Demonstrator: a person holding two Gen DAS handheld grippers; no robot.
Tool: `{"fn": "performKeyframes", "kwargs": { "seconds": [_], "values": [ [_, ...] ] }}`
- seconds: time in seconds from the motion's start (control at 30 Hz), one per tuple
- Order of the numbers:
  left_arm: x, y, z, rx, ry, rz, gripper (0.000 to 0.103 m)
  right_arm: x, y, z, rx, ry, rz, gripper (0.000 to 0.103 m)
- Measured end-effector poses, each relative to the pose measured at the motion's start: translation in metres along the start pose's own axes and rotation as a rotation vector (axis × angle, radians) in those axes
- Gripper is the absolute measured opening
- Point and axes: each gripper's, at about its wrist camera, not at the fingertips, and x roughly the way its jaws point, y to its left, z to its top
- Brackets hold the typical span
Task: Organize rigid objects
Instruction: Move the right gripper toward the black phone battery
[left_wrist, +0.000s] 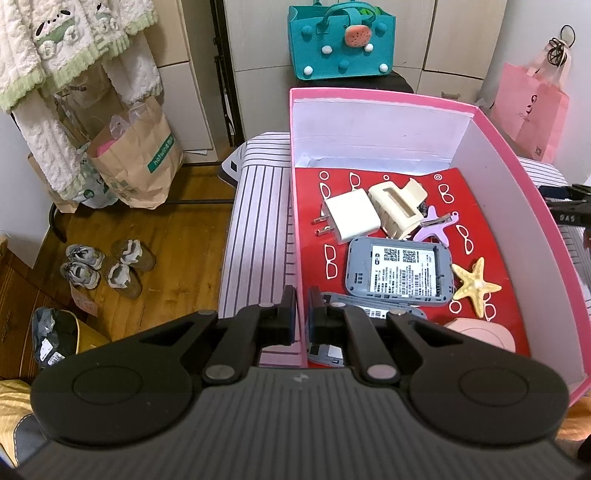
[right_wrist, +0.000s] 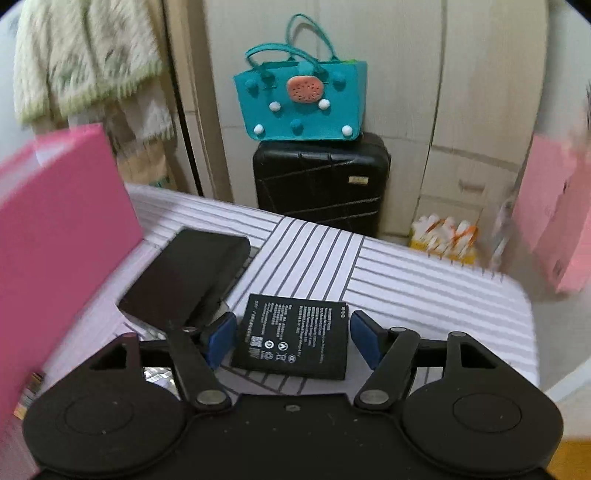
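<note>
The battery, flat and black w/ white print, lies on the striped cloth, outside the pink box, right between the right gripper fingers. Its jaws stand apart, one blue pad each side of the battery, neither touching that I can see. So the step in hand looks like the pickup of the battery, w/ dropping it in the box after. Next move, as I judge it: settle the pads level w/ the battery's thin sides, close squarely, lift flat. It's thin, so a high grip could slip off or tip it.

Just beside it to the left lies a bigger black slab, prob. a power bank, near the left finger; keep clear of it.

The left gripper is closed on the box wall, one finger outside, one inside, holding the box.

Views: only the left wrist cam shows the box's inside: charger, cream clip, purple clip, grey router, starfish, a pink round thing, all on a red sheet. The battery isn't in that view. Only the right wrist cam shows the battery and slab; of the box it gives the outer side alone.
</note>
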Motion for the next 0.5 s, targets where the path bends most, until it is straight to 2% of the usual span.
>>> {"fn": "performKeyframes", "kwargs": {
  "seconds": [0.13, 0.17, 0.2, 0.37, 0.5],
  "values": [
    [0.000, 0.000, 0.000, 0.001, 0.000, -0.001, 0.006, -0.001, -0.010, 0.001, 0.041, 0.005, 0.023, 0.077],
    [0.001, 0.000, 0.000, 0.002, 0.002, -0.002, 0.006, -0.001, -0.012, 0.001, 0.043, 0.003, 0.020, 0.075],
    [0.001, 0.000, 0.000, 0.003, 0.002, 0.000, 0.006, -0.002, -0.011, 0.000, 0.027, -0.002, 0.015, 0.069],
    [0.001, 0.000, 0.000, 0.001, 0.002, -0.002, 0.006, -0.008, -0.020, -0.001, 0.123, 0.002, 0.057, 0.068],
    [0.000, 0.000, -0.001, 0.006, -0.004, 0.000, 0.006, -0.014, -0.018, -0.005, 0.130, -0.001, 0.057, 0.068]
  ]
}}
